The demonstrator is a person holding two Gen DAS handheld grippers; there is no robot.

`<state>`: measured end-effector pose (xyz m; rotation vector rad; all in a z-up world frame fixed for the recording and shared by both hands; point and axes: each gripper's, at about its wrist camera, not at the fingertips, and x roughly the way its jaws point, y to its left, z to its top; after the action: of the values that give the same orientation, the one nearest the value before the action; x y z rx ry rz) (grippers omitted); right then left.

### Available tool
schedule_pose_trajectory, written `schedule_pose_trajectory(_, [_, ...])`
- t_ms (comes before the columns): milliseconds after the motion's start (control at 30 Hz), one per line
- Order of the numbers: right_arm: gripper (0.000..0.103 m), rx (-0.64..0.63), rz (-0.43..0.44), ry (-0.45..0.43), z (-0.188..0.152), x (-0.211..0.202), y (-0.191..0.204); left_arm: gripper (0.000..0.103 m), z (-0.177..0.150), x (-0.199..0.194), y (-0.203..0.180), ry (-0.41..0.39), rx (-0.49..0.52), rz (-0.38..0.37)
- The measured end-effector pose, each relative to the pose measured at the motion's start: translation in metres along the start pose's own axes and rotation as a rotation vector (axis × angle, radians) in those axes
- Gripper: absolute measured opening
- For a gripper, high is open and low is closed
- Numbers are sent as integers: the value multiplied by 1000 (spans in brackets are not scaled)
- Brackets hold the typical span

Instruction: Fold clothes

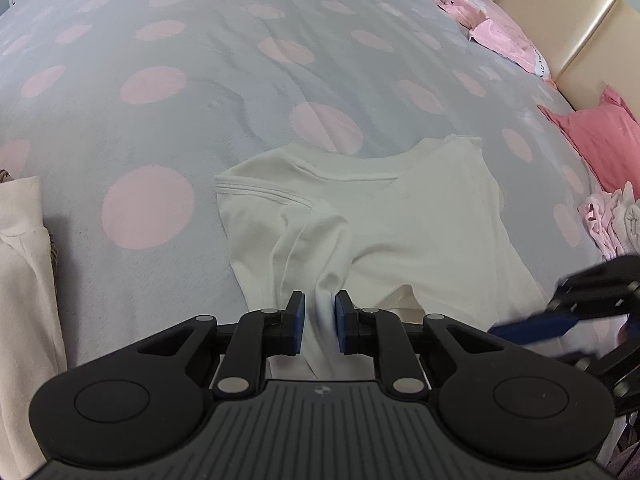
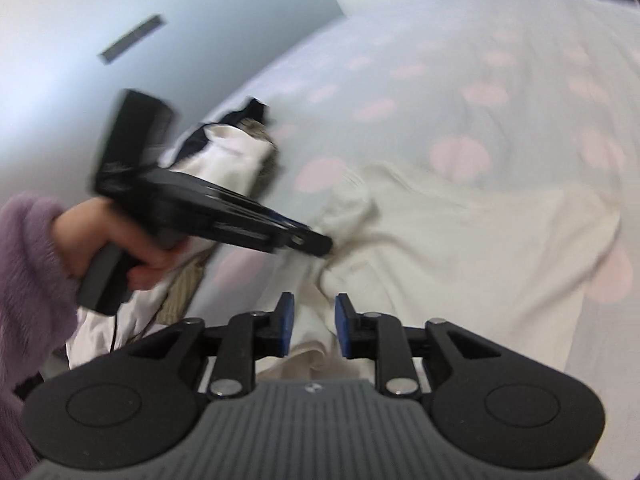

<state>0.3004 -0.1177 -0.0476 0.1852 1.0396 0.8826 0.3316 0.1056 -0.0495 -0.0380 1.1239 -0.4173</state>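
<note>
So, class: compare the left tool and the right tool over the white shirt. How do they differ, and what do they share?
The left tool pinches a bunched ridge of the white T-shirt; the right tool stands wider with loose cloth between its pads. Left view sharp, right view motion-blurred. Both have blue pads and black linkages.

Pink-dotted grey bedspread (image 1: 168,128), beige headboard (image 1: 560,20)

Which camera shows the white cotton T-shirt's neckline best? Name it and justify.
The left wrist view: the white cotton T-shirt lies sharp, its curved collar plainly visible against the dotted grey bedspread. The right wrist view shows the shirt blurred, with no clear neckline.
</note>
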Motion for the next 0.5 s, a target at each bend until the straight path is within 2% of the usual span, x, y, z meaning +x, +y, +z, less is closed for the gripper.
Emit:
schedule_pose_trajectory(67, [36,107,47,69,-3,12,-15,14,0,0,-1,1,-8,-4])
schedule_pose_trajectory(133, [34,205,106,96,-8,20,-25,14,-1,1,2,1,-21,-11])
schedule_pose_trajectory(200, [13,224,142,88,-11,21,-24,14,-2,0,4,-5,-30,-20])
schedule_pose_trajectory(233, [5,201,140,73,-11,19,-20,14,-2,-1,4,-10,-35,-26])
schedule_pose_trajectory(333, [5,63,116,11,-3,3,1,14,-1,-7,8,-58,-63,-68])
schedule_pose_trajectory(400, [5,-28,103,-37,4,-11,14,14,2,-16,11,-124,-91,-116])
schedule_pose_trajectory(500, [5,-146,12,-97,16,-30,29,19,8,-29,17,-230,-148,-182])
